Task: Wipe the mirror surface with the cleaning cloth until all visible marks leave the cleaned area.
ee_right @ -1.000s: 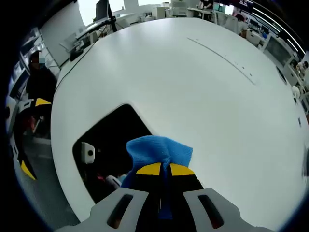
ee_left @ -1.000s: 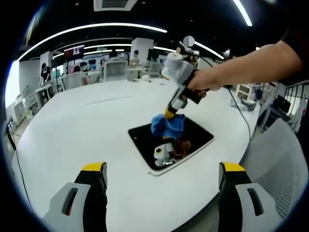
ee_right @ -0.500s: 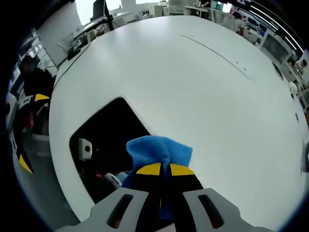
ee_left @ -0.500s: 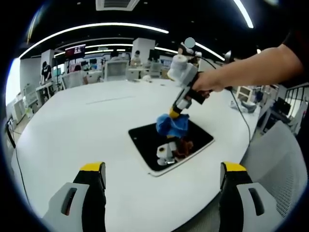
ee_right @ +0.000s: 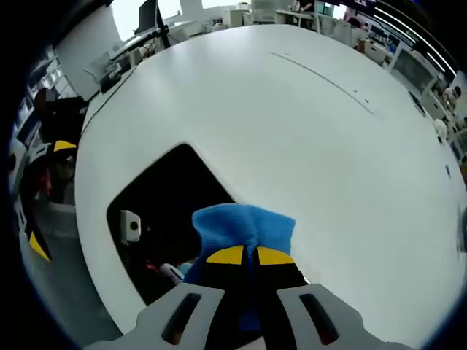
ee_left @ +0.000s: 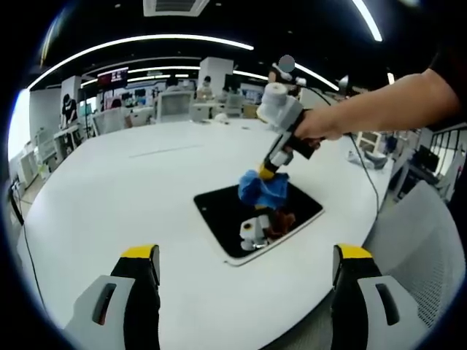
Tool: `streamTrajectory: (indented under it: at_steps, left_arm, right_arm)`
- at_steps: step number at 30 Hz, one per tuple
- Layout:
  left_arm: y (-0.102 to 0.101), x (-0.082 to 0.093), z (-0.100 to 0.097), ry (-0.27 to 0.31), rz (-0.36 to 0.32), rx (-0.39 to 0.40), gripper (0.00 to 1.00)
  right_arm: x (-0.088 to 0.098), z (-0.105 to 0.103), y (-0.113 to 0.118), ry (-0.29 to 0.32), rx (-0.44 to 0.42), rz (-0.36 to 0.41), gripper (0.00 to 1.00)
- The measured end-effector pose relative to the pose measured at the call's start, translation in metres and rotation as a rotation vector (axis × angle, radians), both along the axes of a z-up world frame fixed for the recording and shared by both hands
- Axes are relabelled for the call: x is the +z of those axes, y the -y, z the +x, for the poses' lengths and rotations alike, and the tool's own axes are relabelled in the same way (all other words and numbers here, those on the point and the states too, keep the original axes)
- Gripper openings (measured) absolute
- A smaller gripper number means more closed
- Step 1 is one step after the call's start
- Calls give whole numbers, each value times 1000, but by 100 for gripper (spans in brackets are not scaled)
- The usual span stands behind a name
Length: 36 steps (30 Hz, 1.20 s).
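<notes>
Two grippers work over a round white table (ee_left: 109, 182) in an open office. The right gripper (ee_right: 242, 257), held in a person's hand (ee_left: 312, 130), has its yellow-tipped jaws closed tight on a bunched blue cleaning cloth (ee_right: 242, 227), which hangs at the far edge of a dark rectangular mirror (ee_left: 232, 217) lying flat on the table. In the left gripper view, the cloth (ee_left: 263, 191) and gripper are reflected in the glass. The left gripper (ee_left: 244, 266) is near the table's edge, jaws spread wide apart and holding nothing, well apart from the mirror.
</notes>
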<state>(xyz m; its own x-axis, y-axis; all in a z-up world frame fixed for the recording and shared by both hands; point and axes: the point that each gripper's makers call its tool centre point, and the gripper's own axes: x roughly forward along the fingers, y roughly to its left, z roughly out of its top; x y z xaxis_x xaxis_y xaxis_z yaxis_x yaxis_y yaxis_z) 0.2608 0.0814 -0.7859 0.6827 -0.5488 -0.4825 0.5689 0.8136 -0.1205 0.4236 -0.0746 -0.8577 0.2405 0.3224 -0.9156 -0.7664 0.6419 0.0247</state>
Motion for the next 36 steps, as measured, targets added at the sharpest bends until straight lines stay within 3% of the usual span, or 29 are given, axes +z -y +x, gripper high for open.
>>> streamTrajectory:
  at_steps: [30,36]
  left_arm:
    - [-1,2,0,21,9,2,99]
    - [0,4,1,18,-21,9,99]
  right_arm:
    - [3,-40,0,25,-27,-3,0]
    - [3,-46,1,29,-40,2,0]
